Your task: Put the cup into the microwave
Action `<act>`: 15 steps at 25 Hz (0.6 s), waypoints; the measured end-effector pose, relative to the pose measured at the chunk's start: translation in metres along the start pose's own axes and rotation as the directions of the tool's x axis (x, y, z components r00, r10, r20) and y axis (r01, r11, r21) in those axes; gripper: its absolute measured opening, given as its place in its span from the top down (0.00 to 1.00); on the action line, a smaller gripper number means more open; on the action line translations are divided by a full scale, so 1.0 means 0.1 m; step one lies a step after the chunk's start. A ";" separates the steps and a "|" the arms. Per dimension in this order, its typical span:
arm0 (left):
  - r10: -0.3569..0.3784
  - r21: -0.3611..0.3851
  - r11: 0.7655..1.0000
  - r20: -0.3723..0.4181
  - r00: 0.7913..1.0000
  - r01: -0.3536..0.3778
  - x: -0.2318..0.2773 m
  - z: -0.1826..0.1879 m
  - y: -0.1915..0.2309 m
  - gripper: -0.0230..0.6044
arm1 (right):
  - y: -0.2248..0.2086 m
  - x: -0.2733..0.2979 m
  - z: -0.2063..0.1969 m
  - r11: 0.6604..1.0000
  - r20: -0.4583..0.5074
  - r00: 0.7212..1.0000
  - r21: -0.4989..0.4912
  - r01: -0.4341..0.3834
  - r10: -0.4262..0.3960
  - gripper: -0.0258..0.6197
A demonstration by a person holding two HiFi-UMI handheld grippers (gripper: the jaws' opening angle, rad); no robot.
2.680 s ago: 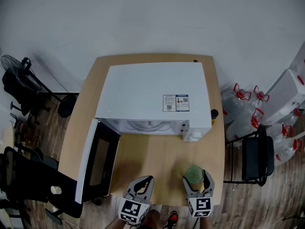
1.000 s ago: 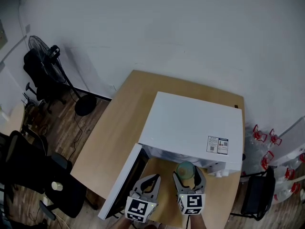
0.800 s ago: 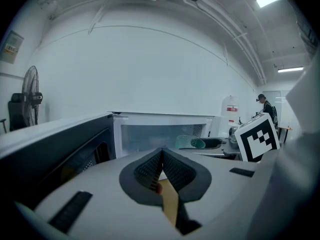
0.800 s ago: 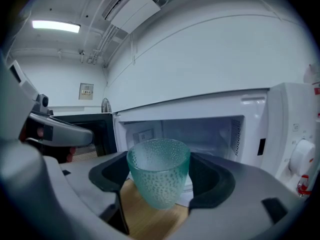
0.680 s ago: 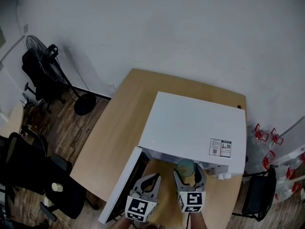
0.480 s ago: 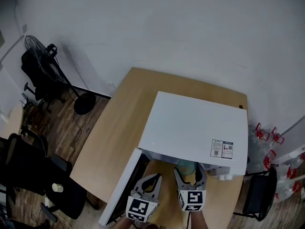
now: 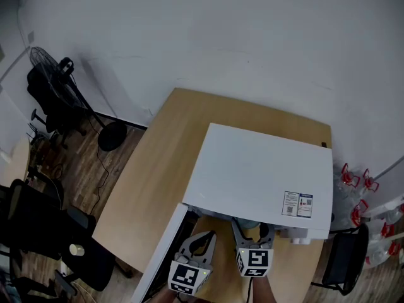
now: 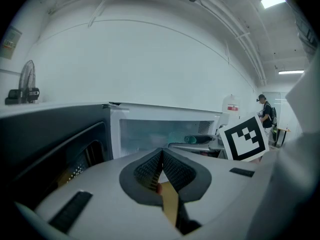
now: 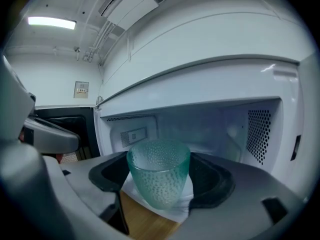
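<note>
Step in hand, judged: insertion. The right gripper is gripping the green dimpled glass cup, one jaw pressing each side of its wall. The cup is sitting at the mouth of the white microwave, with only a sliver of its rim showing under the oven's front edge in the head view, at 6 o'clock of the casing. In the right gripper view the cup's base is hanging over the front sill and a strip of the wooden table, so it is not yet resting on the cavity floor. The microwave door is standing wide open, swinging out toward 7 o'clock and leaving the opening unobstructed. The left gripper is idling at 9 o'clock of the right one, its jaws pinched together on nothing and facing the open cavity. Orientation: the cup is standing upright, mouth pointing to 12 o'clock in the right gripper view and base to 6 o'clock. Its long axis is running vertical, with the body tapering toward the base. Next move, judged: the cup is needing to go deeper and level toward the middle of the cavity, then lower until the base is bearing on the floor, and only then should the jaws spread. Keeping the axis vertical is mattering here, since the narrow base could tip on release.
</note>
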State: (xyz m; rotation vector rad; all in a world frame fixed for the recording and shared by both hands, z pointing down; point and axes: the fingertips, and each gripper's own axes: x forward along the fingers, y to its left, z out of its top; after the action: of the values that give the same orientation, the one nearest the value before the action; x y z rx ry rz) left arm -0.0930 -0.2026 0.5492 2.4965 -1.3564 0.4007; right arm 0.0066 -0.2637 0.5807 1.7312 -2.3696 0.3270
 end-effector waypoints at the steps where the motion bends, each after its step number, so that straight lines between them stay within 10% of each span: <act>1: 0.000 -0.001 1.000 0.003 1.000 0.000 0.01 0.02 0.01 0.93 | -0.01 0.02 0.00 1.000 -0.001 1.000 0.000 0.001 -0.001 0.38; 15: 0.000 -0.006 1.000 -0.009 1.000 0.000 0.12 0.00 0.03 0.93 | -0.13 0.25 -0.08 0.999 -0.012 0.999 0.012 0.032 -0.032 0.38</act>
State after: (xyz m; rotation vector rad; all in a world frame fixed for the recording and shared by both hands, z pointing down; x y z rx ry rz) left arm -0.0890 -0.2134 0.5544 2.4869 -1.3520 0.4069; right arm 0.0121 -0.2880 0.5966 1.7660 -2.3340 0.3469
